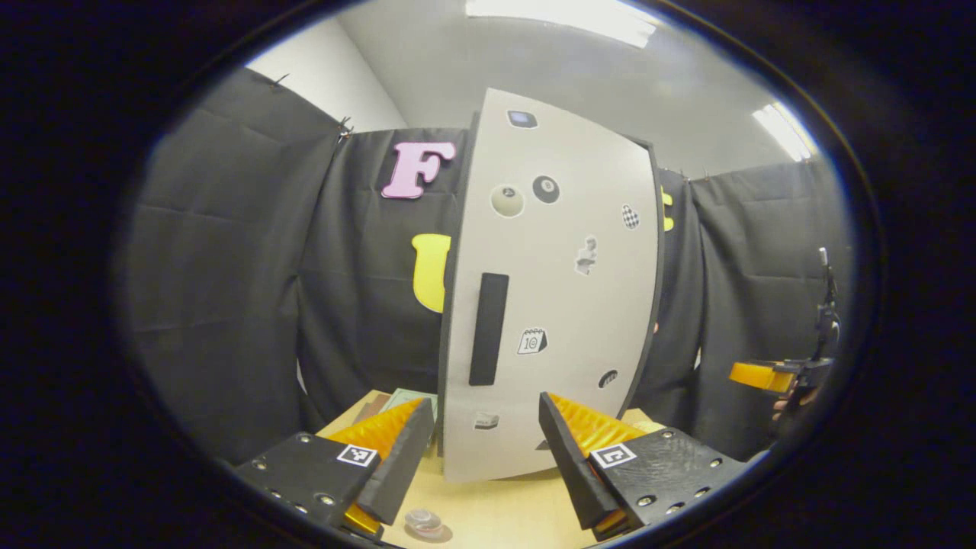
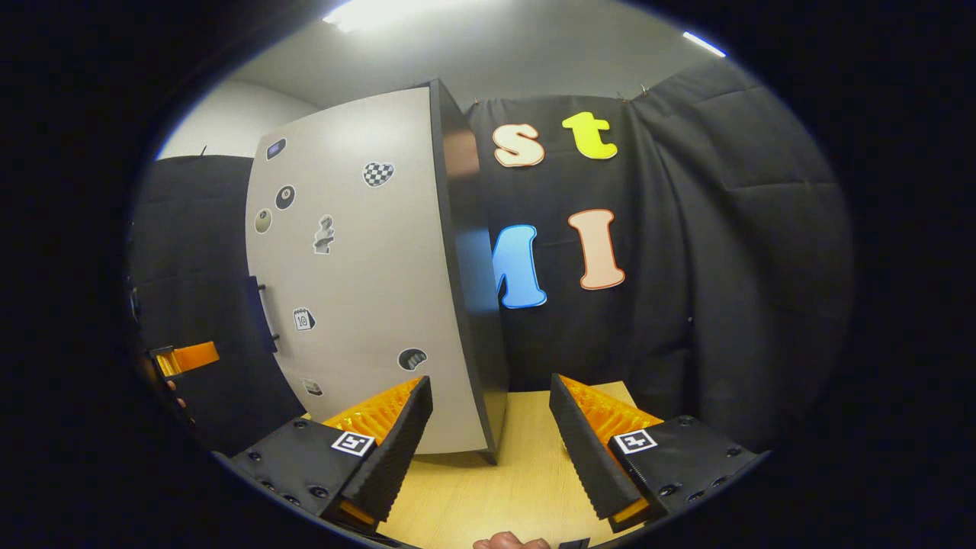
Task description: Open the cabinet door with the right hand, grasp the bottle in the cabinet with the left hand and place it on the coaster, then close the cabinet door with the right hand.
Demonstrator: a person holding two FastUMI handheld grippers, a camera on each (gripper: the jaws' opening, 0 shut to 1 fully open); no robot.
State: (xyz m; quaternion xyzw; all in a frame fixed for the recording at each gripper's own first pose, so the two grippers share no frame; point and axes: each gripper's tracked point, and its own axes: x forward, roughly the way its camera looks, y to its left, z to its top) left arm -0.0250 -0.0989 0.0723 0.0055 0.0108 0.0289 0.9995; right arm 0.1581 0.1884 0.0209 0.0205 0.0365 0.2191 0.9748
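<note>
Door (image 1: 557, 305) is shut right now, so step one hasn't happened yet: you're parked in front of the cabinet (image 2: 465, 305) with both tools empty. Your right gripper (image 2: 488, 427) has its jaws spread wide with nothing between them, and it's aimed at the cabinet's front corner over the wooden table (image 2: 526, 473), not at the handle. The handle (image 1: 488, 328) is that dark vertical bar on the door's edge farthest from your right hand, so my guess is you'll need to swing the right tool across the door face, line the fingers up either side of the bar, then close and pull in an arc around the hinge instead of straight back. Left gripper (image 1: 488, 435) is also wide open and sits close to the door, pretty much in its swing path, so I'd back it off before you pull. Bottle should be inside behind the closed door, can't see it yet. There's a small clear round thing (image 1: 423, 522) on the table just below the left fingers; can't tell if that's the coaster.
</note>
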